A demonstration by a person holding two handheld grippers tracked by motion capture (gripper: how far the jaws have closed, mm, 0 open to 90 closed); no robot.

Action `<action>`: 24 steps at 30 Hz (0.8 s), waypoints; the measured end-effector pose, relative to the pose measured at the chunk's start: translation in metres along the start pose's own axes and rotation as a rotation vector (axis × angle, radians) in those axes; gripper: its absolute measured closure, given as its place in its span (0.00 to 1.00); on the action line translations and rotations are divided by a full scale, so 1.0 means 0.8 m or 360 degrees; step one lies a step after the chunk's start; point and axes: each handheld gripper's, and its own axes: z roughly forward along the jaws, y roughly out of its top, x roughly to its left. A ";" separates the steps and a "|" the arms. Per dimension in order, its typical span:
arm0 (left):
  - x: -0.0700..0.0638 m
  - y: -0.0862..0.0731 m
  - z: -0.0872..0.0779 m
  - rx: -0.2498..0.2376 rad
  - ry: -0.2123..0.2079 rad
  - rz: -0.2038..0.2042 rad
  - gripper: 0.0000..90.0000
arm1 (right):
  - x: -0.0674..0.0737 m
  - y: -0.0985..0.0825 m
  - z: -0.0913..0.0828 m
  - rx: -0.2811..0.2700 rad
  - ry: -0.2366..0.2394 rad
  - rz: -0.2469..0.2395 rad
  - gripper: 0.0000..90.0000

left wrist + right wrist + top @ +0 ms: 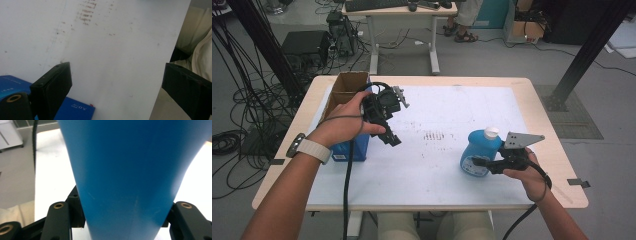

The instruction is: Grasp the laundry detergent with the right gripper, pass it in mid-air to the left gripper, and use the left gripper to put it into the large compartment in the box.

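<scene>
A: Where is the bottle (479, 152)?
B: On the worktop (437, 165) at four o'clock, pinched low by the right gripper (482, 162). The left gripper (392, 136), at ten o'clock, is spread and empty.
A: The risk?
B: The smooth body can slip or tip if lifted.

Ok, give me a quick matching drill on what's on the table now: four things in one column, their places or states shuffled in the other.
Things:
1. blue bottle
2. left gripper
3. cardboard box
4. blue box

States:
A. open-topped, at the table's far left corner
B. clamped between the right gripper's jaws
C. jaws wide apart, nothing between them
D. lying flat under the left hand

Pairs: 1-B, 2-C, 3-A, 4-D
</scene>
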 end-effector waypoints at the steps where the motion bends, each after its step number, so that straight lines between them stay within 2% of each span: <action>1: -0.003 0.003 -0.005 0.0006 0.0015 0.0007 0.10 | 0.001 0.003 0.000 0.0001 0.0008 -0.0003 0.48; 5: -0.013 0.016 -0.019 -0.0002 0.0039 0.0039 0.08 | 0.004 0.020 -0.003 0.0013 0.0068 -0.0008 0.48; 8: -0.019 0.026 -0.029 -0.0017 0.0047 0.0040 0.08 | 0.003 0.032 -0.005 0.0019 0.0106 -0.0042 0.48; 14: -0.030 0.052 -0.053 -0.0055 0.0069 0.0086 0.05 | 0.000 0.059 -0.012 0.0044 0.0253 0.0009 0.48; 19: -0.036 0.072 -0.068 -0.0067 0.0052 0.0133 0.05 | -0.001 0.080 -0.016 0.0082 0.0319 -0.0033 0.48; 24: -0.042 0.092 -0.080 -0.0061 0.0041 0.0196 0.05 | -0.002 0.099 -0.018 0.0076 0.0371 -0.0095 0.48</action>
